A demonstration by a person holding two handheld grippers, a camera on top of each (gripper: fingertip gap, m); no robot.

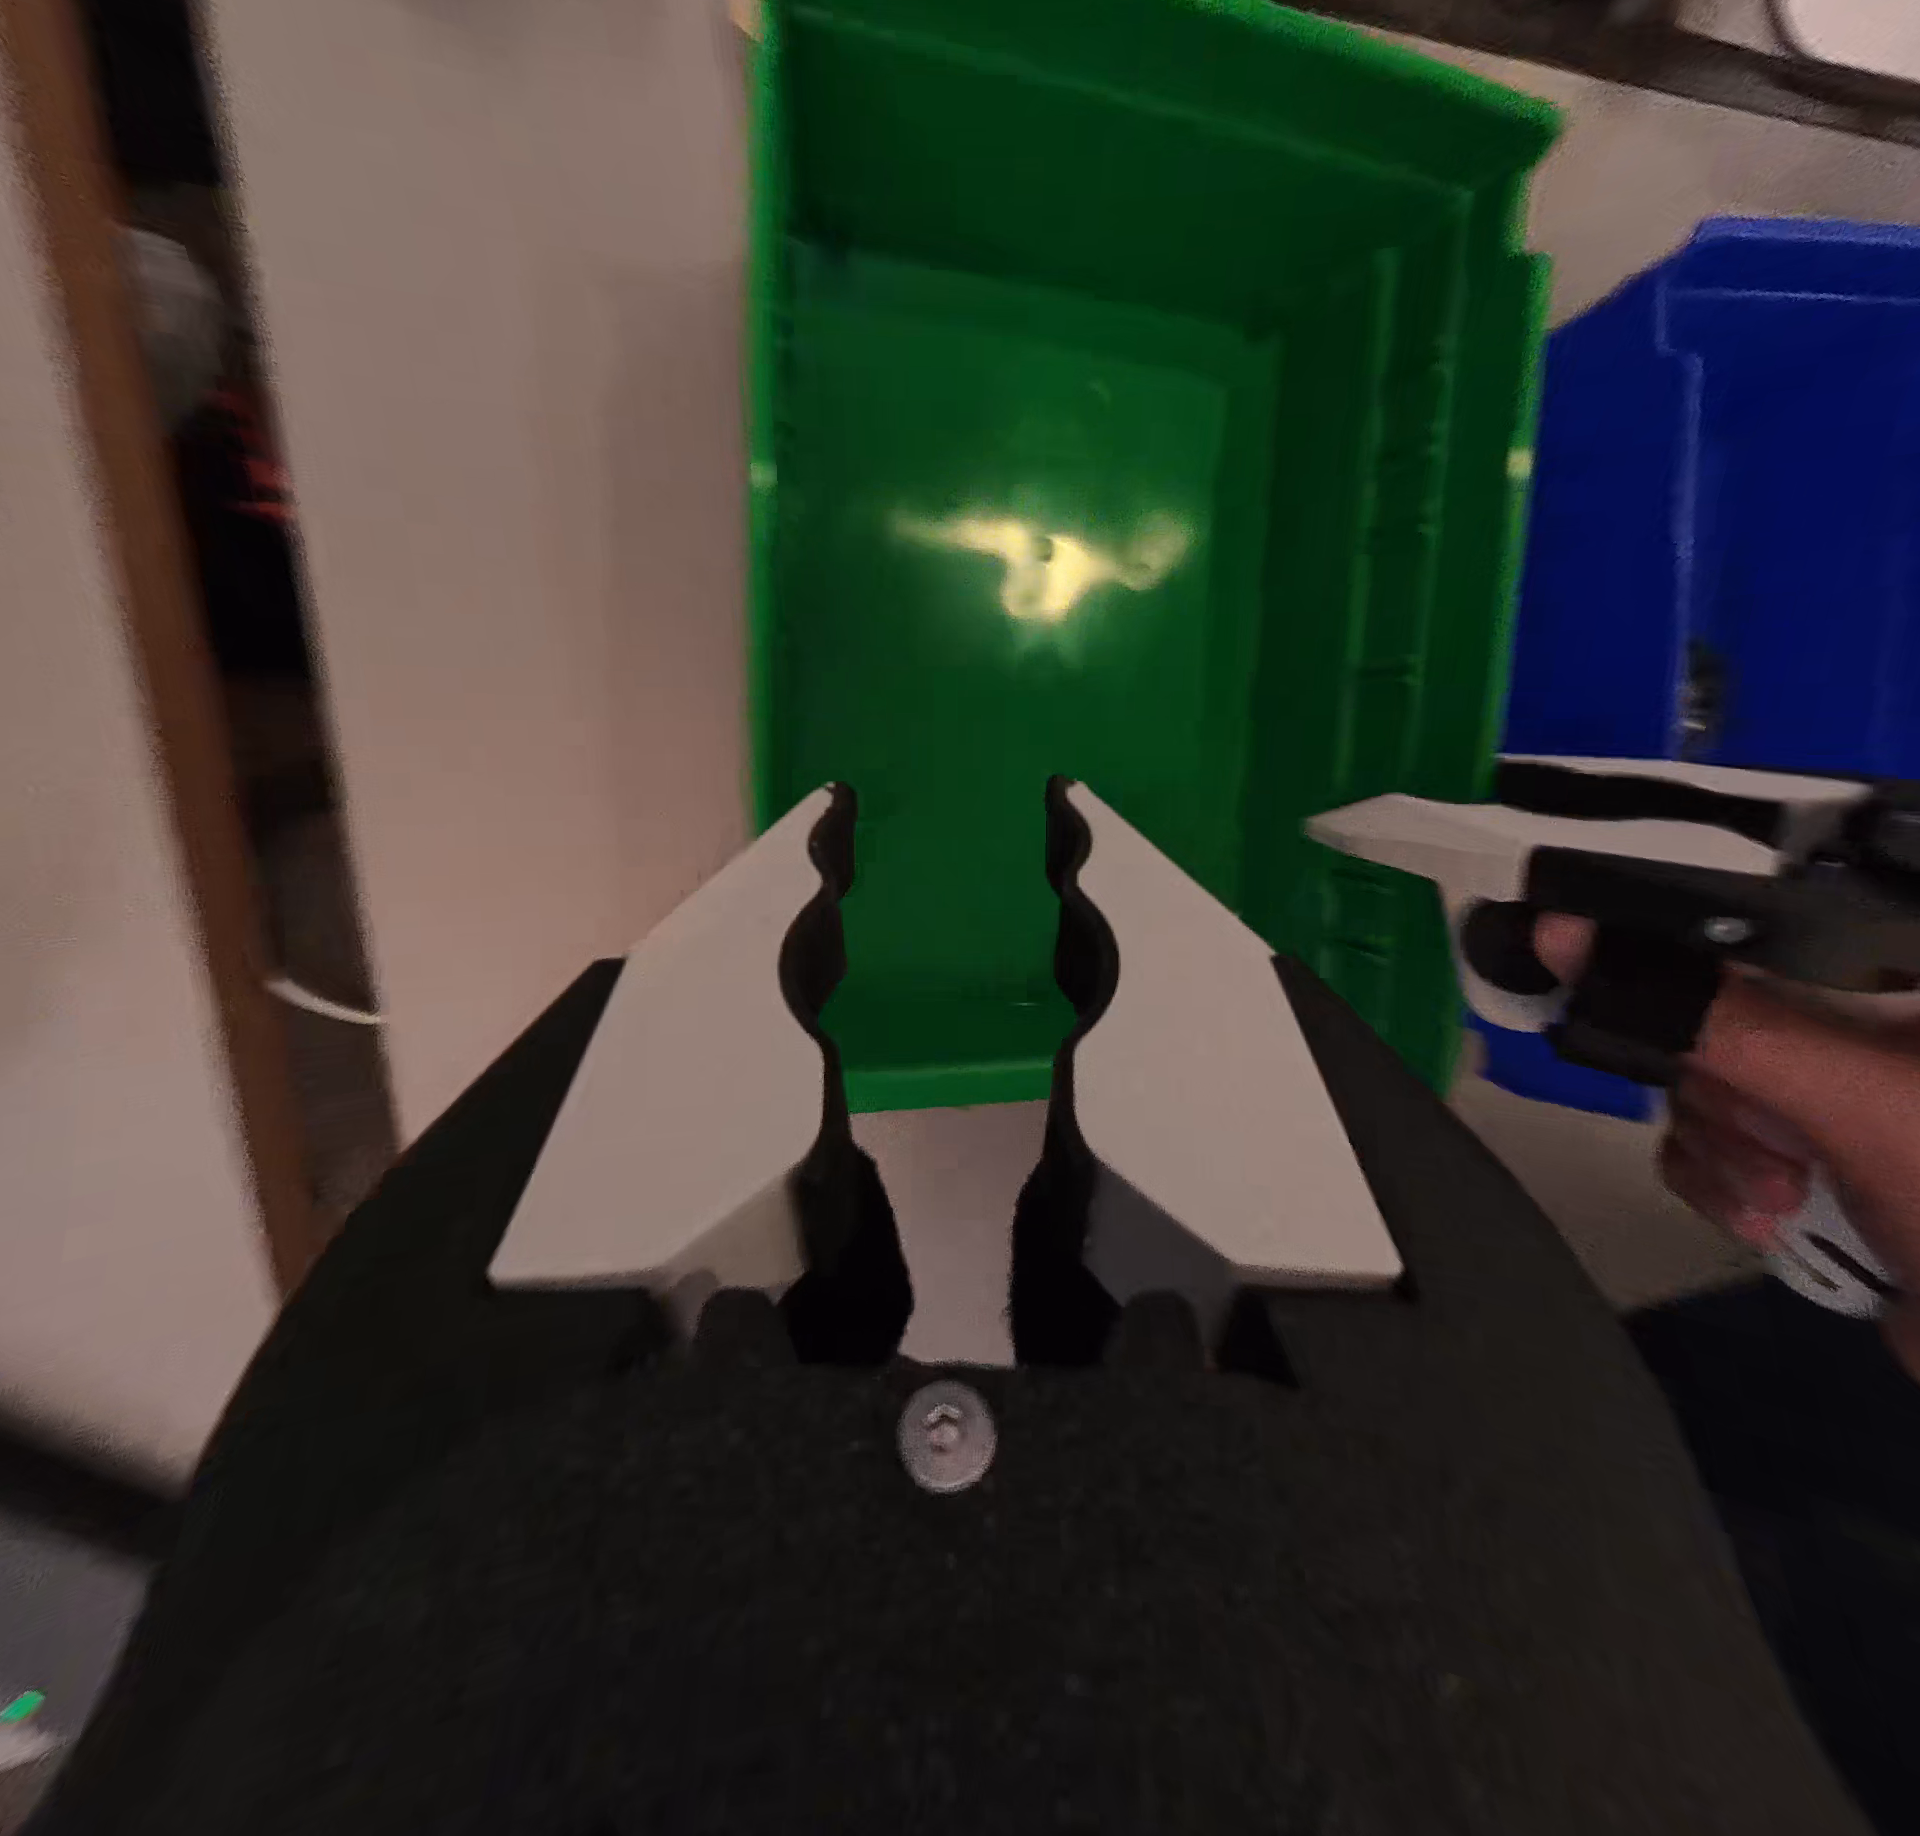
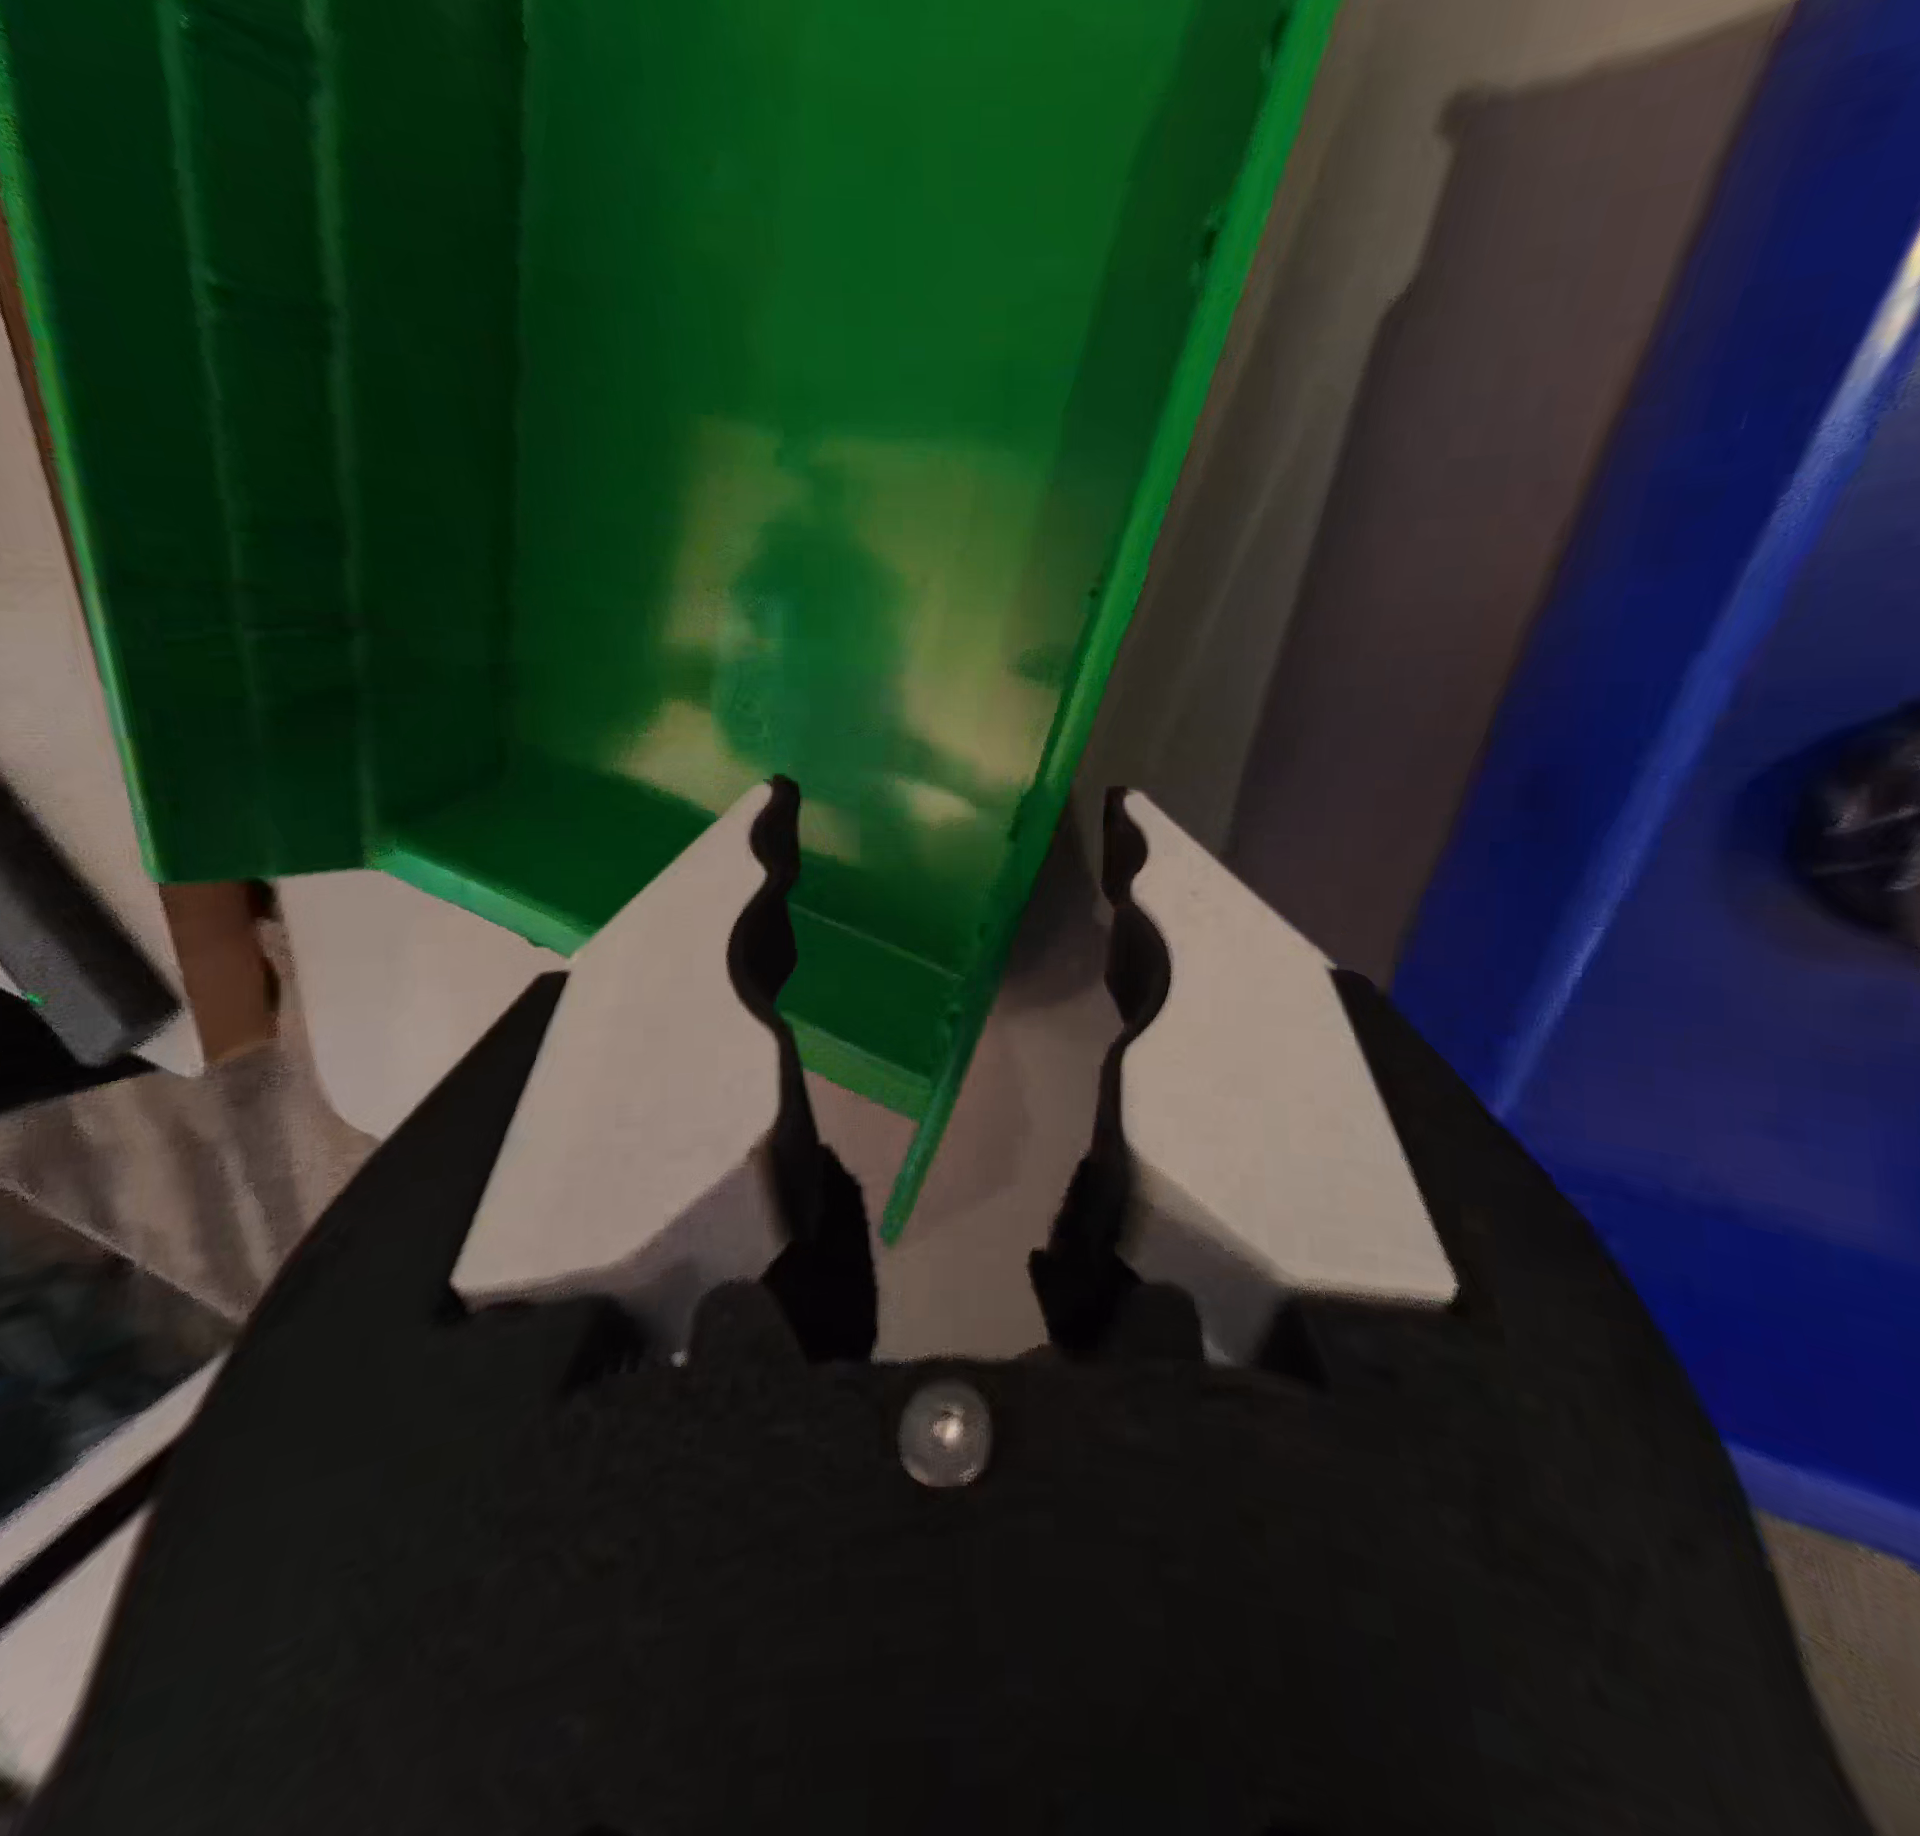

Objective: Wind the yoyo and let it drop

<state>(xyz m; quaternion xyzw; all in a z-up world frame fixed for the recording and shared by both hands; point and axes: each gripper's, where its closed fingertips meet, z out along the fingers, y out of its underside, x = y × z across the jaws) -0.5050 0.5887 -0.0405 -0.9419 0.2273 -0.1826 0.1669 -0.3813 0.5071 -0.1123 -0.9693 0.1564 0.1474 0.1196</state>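
No yoyo or string shows in either view. My left gripper (image 1: 948, 791) is open and empty, pointing into a green plastic bin (image 1: 1143, 176) whose glossy floor holds only a bright light reflection. My right gripper (image 2: 948, 791) is open and empty; the green bin's (image 2: 312, 436) thin right wall edge runs between its jaws without being clamped. In the left wrist view the right gripper (image 1: 1351, 836) comes in from the right, held by a hand (image 1: 1766, 1111), with its tip at the bin's right wall.
A blue plastic bin (image 1: 1766, 487) stands just right of the green one, and in the right wrist view (image 2: 1714, 747) something dark (image 2: 1860, 841) lies in it. Both rest on a beige surface (image 1: 520, 436). A wooden edge (image 1: 104, 436) runs along the left.
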